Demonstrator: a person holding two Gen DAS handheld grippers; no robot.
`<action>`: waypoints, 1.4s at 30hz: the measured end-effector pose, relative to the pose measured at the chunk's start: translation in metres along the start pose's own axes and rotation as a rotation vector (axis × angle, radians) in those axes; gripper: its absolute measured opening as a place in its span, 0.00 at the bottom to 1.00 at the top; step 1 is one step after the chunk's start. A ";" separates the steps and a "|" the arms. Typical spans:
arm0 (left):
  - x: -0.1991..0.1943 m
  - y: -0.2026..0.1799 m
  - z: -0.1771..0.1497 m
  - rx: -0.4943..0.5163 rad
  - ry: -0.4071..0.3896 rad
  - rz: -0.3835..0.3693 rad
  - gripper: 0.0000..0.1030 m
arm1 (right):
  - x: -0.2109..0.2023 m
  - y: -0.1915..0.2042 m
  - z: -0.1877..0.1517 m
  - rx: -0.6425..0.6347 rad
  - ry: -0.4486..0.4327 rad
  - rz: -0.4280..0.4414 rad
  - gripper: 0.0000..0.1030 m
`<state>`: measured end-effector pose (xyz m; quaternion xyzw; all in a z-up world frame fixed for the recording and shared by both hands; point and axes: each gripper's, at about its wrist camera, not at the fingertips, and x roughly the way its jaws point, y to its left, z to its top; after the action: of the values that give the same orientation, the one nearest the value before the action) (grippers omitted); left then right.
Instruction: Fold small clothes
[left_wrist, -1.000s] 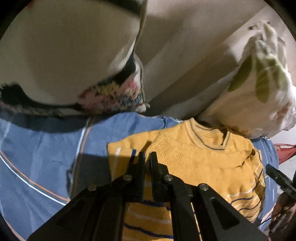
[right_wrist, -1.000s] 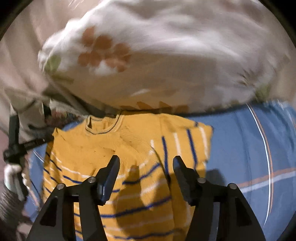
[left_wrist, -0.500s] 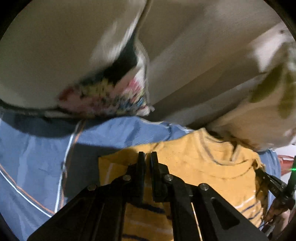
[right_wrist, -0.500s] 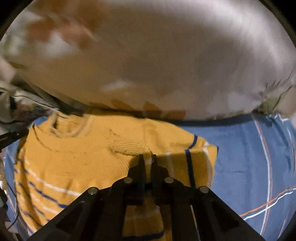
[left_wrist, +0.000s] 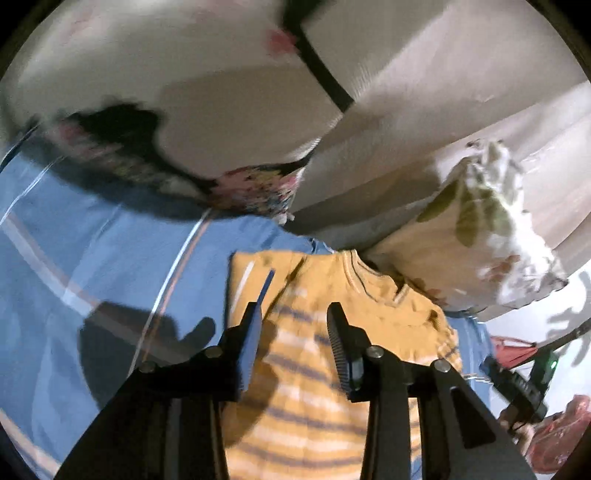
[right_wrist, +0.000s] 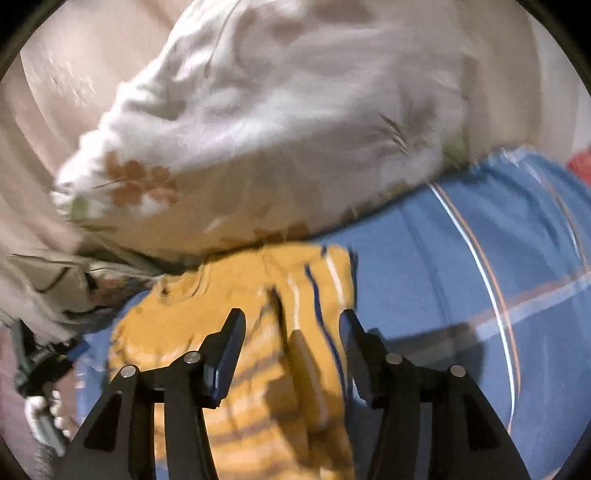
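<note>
A small yellow sweater (left_wrist: 314, 387) with blue and white stripes lies on a blue bedsheet (left_wrist: 92, 266), its sleeves folded in over the body. It also shows in the right wrist view (right_wrist: 258, 369). My left gripper (left_wrist: 293, 314) is open and empty, just above the sweater's left side. My right gripper (right_wrist: 291, 319) is open and empty, just above the sweater's right side, over a folded sleeve. The sweater's collar points toward the pillows.
A white floral pillow (right_wrist: 277, 129) lies right behind the sweater, also in the left wrist view (left_wrist: 480, 240). A second pillow with a dark floral edge (left_wrist: 166, 92) lies at the far left. The blue bedsheet (right_wrist: 461, 277) extends right. Red items (left_wrist: 554, 435) lie beyond the bed's edge.
Both grippers were shut on the sweater half a second ago; both have opened and let go. The cameras have pulled back a little from the sweater.
</note>
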<state>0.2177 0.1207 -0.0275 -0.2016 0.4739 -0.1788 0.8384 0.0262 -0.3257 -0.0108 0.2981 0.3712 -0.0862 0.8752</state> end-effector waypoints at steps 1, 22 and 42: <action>-0.010 0.004 -0.012 -0.015 -0.005 -0.007 0.39 | -0.009 -0.007 -0.011 0.025 0.011 0.033 0.56; 0.024 0.047 -0.046 -0.108 0.043 -0.126 0.59 | 0.025 -0.039 -0.066 0.186 0.054 0.101 0.79; 0.096 0.007 -0.025 -0.059 0.314 -0.181 0.17 | 0.083 0.010 -0.041 0.029 0.168 0.048 0.29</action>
<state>0.2435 0.0753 -0.1125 -0.2374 0.5840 -0.2688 0.7283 0.0637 -0.2879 -0.0870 0.3257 0.4349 -0.0449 0.8383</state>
